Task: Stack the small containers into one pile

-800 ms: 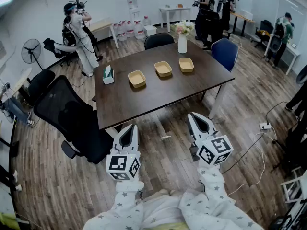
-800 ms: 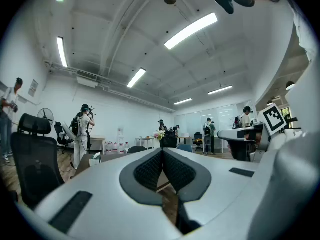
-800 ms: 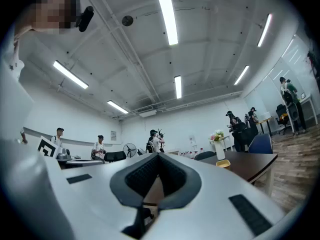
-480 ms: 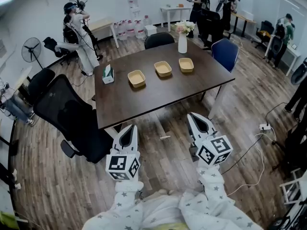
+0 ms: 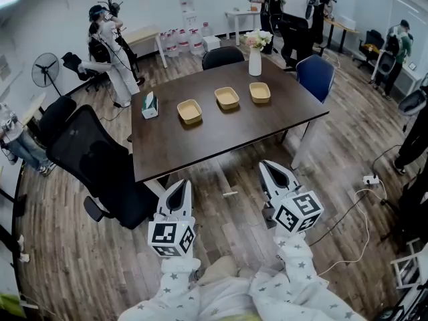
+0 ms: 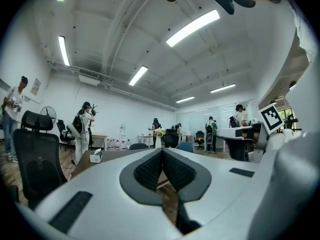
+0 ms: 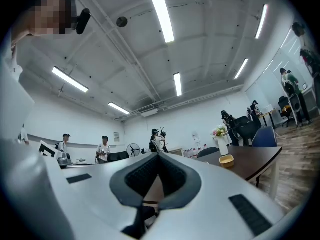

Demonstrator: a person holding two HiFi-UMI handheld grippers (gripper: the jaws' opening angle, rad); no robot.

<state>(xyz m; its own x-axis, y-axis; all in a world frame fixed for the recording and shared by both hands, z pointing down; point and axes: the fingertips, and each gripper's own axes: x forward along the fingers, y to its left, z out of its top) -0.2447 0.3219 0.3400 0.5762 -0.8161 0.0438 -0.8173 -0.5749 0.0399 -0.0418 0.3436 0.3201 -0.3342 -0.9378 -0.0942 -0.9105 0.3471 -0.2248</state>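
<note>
Both of my tongs are pressed together, with nothing between the pads. In the head view my left tongs (image 5: 179, 184) sit low in the frame, left of centre, with the tip pointing up toward the table edge. The left gripper view shows their two dark ribbed pads (image 6: 150, 170) meeting at the tip. My right tongs (image 5: 267, 167) sit low and right of centre, and in the right gripper view their pads (image 7: 145, 176) close to a point the same way. Each carries a marker cube: the left cube (image 5: 171, 237) and the right cube (image 5: 298, 212) bear black-and-white square patterns, the only print I can make out. My star-patterned sleeves (image 5: 287, 279) run off the bottom edge. Both tongs hang over the wood-plank floor (image 5: 234, 206), short of the table and touching nothing.

Above them, mid-frame, stands the dark table (image 5: 200, 146). Three small containers — tan, shallow, squarish — sit in a row toward its far side, apart from one another and not stacked. The left container (image 5: 190, 110), middle container (image 5: 227, 97) and right container (image 5: 260, 91) step up slightly toward the upper right.

A tissue box (image 5: 150, 104) stands near the table's left end, its lettering too small to read. A white vase (image 5: 255, 60) of flowers stands at the far edge, above the right container. A black office chair (image 5: 100, 166) is at the table's lower-left corner and a blue chair (image 5: 314, 75) at its upper right. A fan (image 5: 45, 69) is at far left, water bottles (image 5: 180, 40) line the back wall, and people stand along the top of the frame.
</note>
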